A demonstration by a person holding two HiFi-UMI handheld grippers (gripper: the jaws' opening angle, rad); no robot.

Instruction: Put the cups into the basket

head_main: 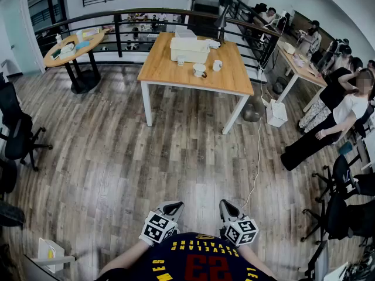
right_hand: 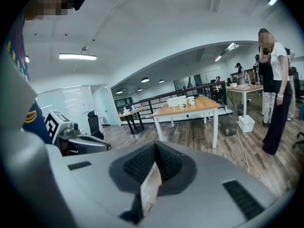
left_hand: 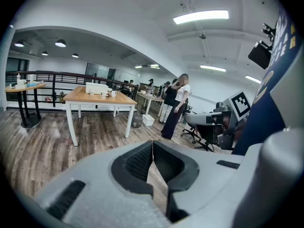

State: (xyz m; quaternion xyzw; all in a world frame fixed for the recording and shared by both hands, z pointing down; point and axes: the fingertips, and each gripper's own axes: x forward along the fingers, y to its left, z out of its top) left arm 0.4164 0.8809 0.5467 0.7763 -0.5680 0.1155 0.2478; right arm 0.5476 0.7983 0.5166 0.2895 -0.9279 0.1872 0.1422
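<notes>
L gripper (head_main: 171, 205) and R gripper (head_main: 226, 204) are held low at 6 o'clock in head view, just above the person's dark jersey (head_main: 193, 263). Both jaw pairs are seen pressed together, w/ nothing between them. The wooden table (head_main: 170, 75) is seen well apart at 12 o'clock. The white basket (head_main: 188, 50) is set on it. A cup (head_main: 200, 69) and a second cup (head_main: 217, 65) are stood on the tabletop near the basket, approx 5 o'clock of it, not inside it.
</notes>
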